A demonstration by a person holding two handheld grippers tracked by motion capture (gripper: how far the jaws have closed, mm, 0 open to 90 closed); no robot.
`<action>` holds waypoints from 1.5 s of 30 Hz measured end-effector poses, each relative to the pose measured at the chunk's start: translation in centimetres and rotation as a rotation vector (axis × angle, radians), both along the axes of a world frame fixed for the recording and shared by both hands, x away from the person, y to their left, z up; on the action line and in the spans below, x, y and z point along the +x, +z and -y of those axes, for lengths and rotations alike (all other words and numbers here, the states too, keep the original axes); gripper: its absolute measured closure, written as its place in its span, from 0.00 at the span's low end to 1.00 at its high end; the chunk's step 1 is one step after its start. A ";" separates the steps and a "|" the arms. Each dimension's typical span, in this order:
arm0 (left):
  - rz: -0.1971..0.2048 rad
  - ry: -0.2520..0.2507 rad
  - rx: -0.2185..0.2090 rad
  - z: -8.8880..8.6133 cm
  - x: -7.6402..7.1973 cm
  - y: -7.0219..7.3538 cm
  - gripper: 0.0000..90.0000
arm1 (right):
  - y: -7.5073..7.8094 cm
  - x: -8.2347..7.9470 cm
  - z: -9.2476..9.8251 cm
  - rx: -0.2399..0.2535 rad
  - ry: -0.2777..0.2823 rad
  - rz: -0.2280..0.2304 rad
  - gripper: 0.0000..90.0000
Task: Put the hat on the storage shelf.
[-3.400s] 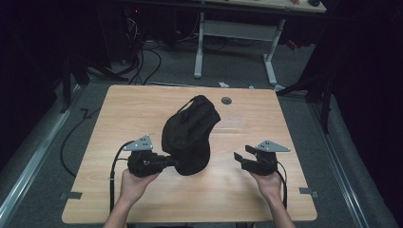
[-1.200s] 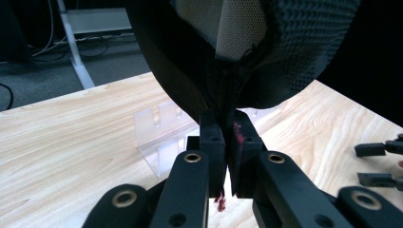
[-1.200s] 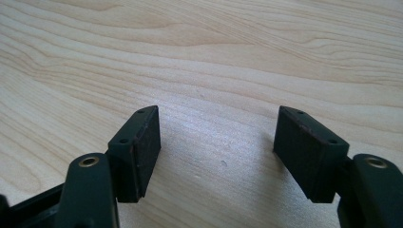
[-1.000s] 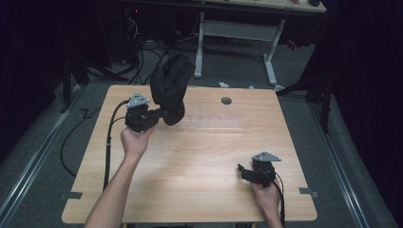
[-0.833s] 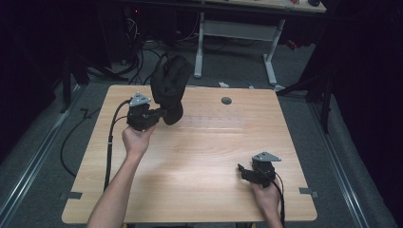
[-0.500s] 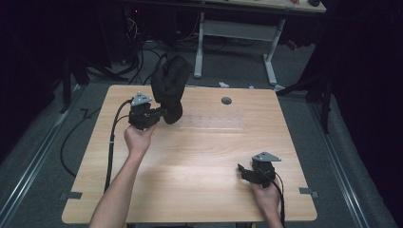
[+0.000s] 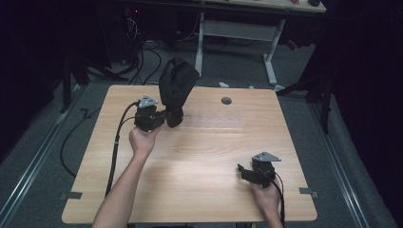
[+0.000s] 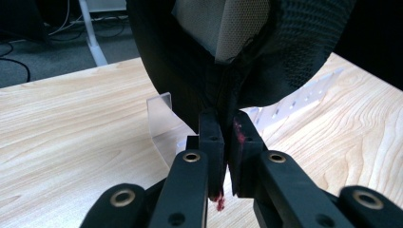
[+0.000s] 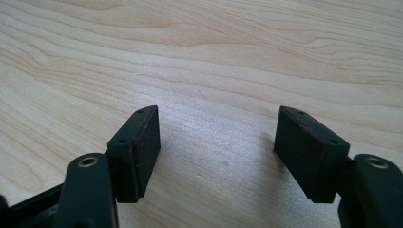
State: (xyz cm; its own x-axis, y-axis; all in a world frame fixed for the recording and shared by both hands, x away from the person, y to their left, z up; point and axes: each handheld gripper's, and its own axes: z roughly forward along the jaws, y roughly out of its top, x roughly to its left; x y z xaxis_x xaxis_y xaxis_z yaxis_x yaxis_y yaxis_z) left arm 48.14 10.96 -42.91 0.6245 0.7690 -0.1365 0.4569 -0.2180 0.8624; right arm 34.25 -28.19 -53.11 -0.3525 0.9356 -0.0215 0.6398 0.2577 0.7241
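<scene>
Left gripper view: left gripper [image 8: 223, 142] pinches black cap [image 8: 237, 52] at seam, cap rising above jaws, likely for carrying clear of table [image 8: 71, 133]. Right gripper [image 9: 216, 152] spread wide, idle.

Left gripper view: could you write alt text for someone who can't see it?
Two black tool jaws pinch the edge of a black mesh fabric cap, held up over a light wooden table. A clear plastic sheet lies behind it.

Black mesh bag [image 7: 177, 88] held upright off table, far-left, w/ pale lining.
</scene>
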 end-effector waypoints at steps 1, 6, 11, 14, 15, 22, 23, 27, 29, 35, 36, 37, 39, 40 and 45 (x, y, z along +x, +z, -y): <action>-0.002 -0.002 0.005 0.1 0.0 -0.1 0.95 | 0.0 0.0 0.0 0.002 -0.002 -0.002 0.36; -0.017 -0.006 -0.014 -0.1 -0.1 -0.6 0.94 | 0.0 0.0 0.0 0.002 -0.001 -0.002 0.36; -0.048 0.001 -0.039 -0.7 -0.2 -1.0 0.81 | 0.0 0.0 0.0 0.002 -0.001 -0.002 0.36; -0.055 -0.001 -0.005 -0.6 -0.3 -1.0 0.75 | 0.0 0.0 0.0 0.002 -0.001 -0.001 0.36; -0.055 0.002 0.000 -0.5 -0.3 -1.0 0.71 | 0.0 0.0 0.0 0.002 0.000 -0.001 0.36; -0.075 0.003 0.002 -0.3 -0.3 -1.1 0.51 | 0.0 0.0 0.0 0.002 -0.001 -0.001 0.36; -0.077 0.000 0.001 -0.3 -0.3 -1.1 0.49 | 0.0 0.0 0.0 0.002 -0.001 -0.001 0.36; -0.071 0.024 0.018 -0.3 -0.5 -0.9 0.46 | 0.0 0.0 0.0 0.002 -0.002 -0.001 0.36; -0.073 0.020 0.016 -0.4 -0.6 -0.8 0.45 | 0.0 0.0 0.0 0.001 -0.001 -0.001 0.36; -0.055 0.026 0.005 -0.8 -1.1 -0.2 0.41 | 0.0 0.0 0.0 0.003 -0.002 -0.002 0.36; -0.051 0.029 0.005 -0.9 -1.3 -0.1 0.40 | 0.0 0.0 0.0 0.002 -0.001 -0.001 0.36; -0.049 0.028 0.007 -1.0 -1.3 -0.1 0.40 | 0.0 0.0 0.0 0.002 -0.002 -0.001 0.36; -0.045 0.034 -0.001 -1.2 -1.5 0.0 0.39 | 0.0 0.0 0.0 0.001 -0.001 -0.001 0.36; -0.045 0.033 -0.001 -1.3 -1.6 0.1 0.39 | 0.0 0.0 0.0 0.002 -0.002 -0.001 0.36; -0.034 0.036 0.006 -1.7 -2.1 0.4 0.39 | 0.0 0.0 0.0 0.002 -0.002 -0.001 0.36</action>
State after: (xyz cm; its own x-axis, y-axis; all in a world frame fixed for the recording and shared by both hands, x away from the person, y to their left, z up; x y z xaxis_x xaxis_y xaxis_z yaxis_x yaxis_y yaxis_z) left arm 46.01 12.71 -42.51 0.5913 0.7920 -0.1522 0.4933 -0.2059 0.8452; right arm 34.23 -28.16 -53.11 -0.3509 0.9362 -0.0189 0.6413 0.2550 0.7237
